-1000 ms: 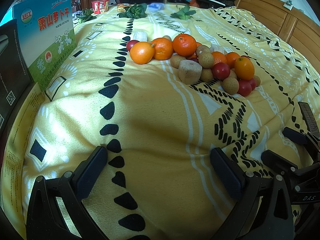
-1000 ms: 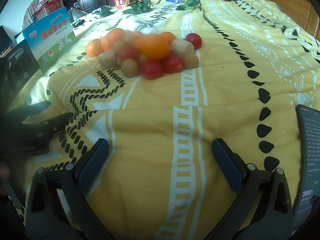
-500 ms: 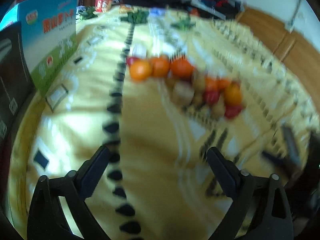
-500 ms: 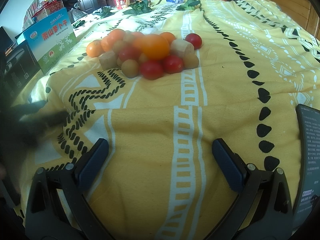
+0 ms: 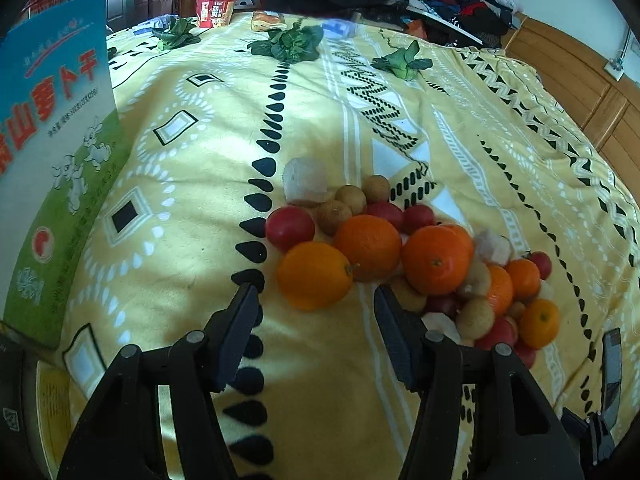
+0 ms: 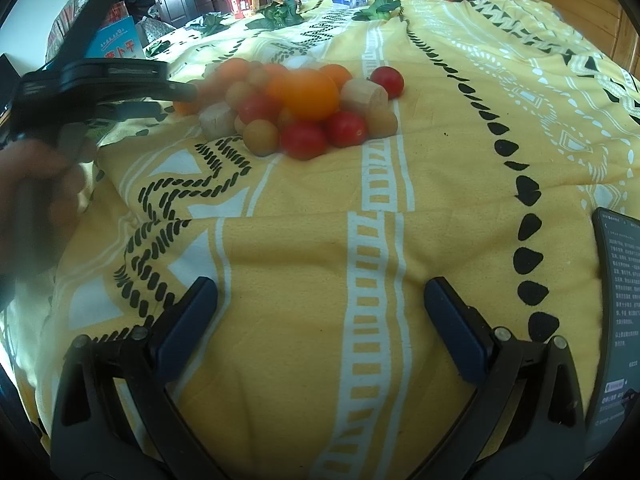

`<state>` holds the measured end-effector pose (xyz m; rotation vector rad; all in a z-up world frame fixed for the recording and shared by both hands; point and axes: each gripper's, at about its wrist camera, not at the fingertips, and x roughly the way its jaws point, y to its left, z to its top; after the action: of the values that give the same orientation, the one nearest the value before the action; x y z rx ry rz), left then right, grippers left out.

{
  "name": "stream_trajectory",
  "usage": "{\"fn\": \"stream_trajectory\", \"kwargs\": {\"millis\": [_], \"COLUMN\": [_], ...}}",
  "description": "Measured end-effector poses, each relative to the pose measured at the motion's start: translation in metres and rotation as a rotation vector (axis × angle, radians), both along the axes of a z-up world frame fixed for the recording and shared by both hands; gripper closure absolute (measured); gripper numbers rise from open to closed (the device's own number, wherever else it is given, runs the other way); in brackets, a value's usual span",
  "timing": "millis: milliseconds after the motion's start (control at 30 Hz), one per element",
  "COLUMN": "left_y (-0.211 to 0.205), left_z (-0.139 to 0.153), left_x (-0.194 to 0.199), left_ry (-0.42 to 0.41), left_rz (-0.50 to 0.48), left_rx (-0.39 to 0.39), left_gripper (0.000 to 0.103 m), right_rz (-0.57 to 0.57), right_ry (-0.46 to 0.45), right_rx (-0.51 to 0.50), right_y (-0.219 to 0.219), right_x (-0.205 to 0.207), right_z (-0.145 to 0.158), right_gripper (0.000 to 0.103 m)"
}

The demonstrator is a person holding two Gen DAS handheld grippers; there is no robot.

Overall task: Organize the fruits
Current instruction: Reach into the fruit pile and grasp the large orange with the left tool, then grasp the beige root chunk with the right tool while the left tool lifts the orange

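Note:
A pile of fruit lies on the yellow patterned bedspread (image 5: 192,208): oranges, red tomatoes, brown longans and pale cut chunks. In the left wrist view my left gripper (image 5: 316,300) is open, its tips just short of the nearest orange (image 5: 314,274); a second orange (image 5: 368,246) and a third (image 5: 436,260) lie behind. A red tomato (image 5: 290,227) sits at the pile's left. In the right wrist view my right gripper (image 6: 320,300) is open and empty, well back from the pile (image 6: 304,108). The left gripper shows there, blurred, at the pile's left side (image 6: 100,80).
A blue and green box (image 5: 52,152) stands along the bed's left edge. Leafy greens (image 5: 288,42) and a red noodle cup (image 5: 214,10) lie at the far end. A phone (image 6: 616,320) lies at my right. A wooden headboard (image 5: 580,76) bounds the far right.
My left gripper has moved forward across the bed up to the fruit pile and narrowed its opening somewhat. My right gripper has stayed put.

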<state>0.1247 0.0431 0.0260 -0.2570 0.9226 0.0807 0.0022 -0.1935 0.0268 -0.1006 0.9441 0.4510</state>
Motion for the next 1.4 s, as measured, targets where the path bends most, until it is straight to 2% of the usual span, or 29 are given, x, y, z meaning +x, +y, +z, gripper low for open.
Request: {"fn": "stream_trajectory", "kwargs": {"millis": [33, 67, 233, 267, 400, 433, 600, 700, 800, 900, 1067, 1167, 1267, 1400], "left_y": [0.001, 0.001, -0.003, -0.004, -0.008, -0.009, -0.017, -0.021, -0.022, -0.02, -0.022, -0.024, -0.024, -0.024], "left_z": [-0.001, -0.002, 0.004, 0.008, 0.027, 0.03, 0.045, 0.056, 0.062, 0.065, 0.066, 0.066, 0.068, 0.07], "left_x": [0.003, 0.004, -0.001, -0.004, -0.036, -0.042, -0.07, -0.08, -0.087, -0.09, -0.088, -0.088, -0.087, -0.086], "left_ry": [0.0, 0.001, -0.013, -0.024, -0.078, -0.085, -0.124, -0.145, -0.156, -0.165, -0.167, -0.165, -0.168, -0.17], "left_rz": [0.002, 0.0, -0.02, -0.02, -0.023, -0.027, -0.04, -0.067, -0.081, -0.084, -0.091, -0.103, -0.106, -0.108], "left_rx": [-0.005, -0.009, 0.009, 0.006, -0.026, -0.034, -0.053, -0.049, -0.039, -0.049, -0.073, -0.082, -0.088, -0.107], "left_gripper": [0.051, 0.063, 0.063, 0.063, 0.063, 0.063, 0.063, 0.063, 0.063, 0.063, 0.063, 0.063, 0.063, 0.063], "right_rz": [0.0, 0.0, -0.02, -0.025, -0.021, -0.026, -0.006, 0.0, -0.015, -0.072, -0.163, -0.135, -0.108, -0.089], "right_ry": [0.0, 0.001, 0.0, 0.004, 0.036, 0.035, 0.002, 0.011, 0.037, 0.024, 0.113, 0.17, 0.177, 0.235], "right_rx": [0.001, 0.004, 0.058, 0.07, 0.177, 0.212, 0.264, 0.241, 0.249, 0.258, 0.337, 0.345, 0.326, 0.381], "right_y": [0.0, 0.0, -0.009, -0.011, -0.02, -0.022, -0.003, 0.013, 0.011, -0.003, -0.028, -0.024, -0.019, -0.024], "right_x": [0.001, 0.0, -0.004, -0.004, 0.0, 0.003, 0.042, 0.067, 0.08, 0.089, 0.115, 0.128, 0.134, 0.139], "right_z": [0.0, 0.0, 0.007, 0.008, 0.025, 0.033, 0.065, 0.06, 0.055, 0.056, 0.044, 0.035, 0.031, 0.02], "right_gripper": [0.0, 0.0, 0.002, 0.006, 0.042, 0.044, 0.045, 0.045, 0.045, 0.045, 0.045, 0.046, 0.046, 0.059]}}
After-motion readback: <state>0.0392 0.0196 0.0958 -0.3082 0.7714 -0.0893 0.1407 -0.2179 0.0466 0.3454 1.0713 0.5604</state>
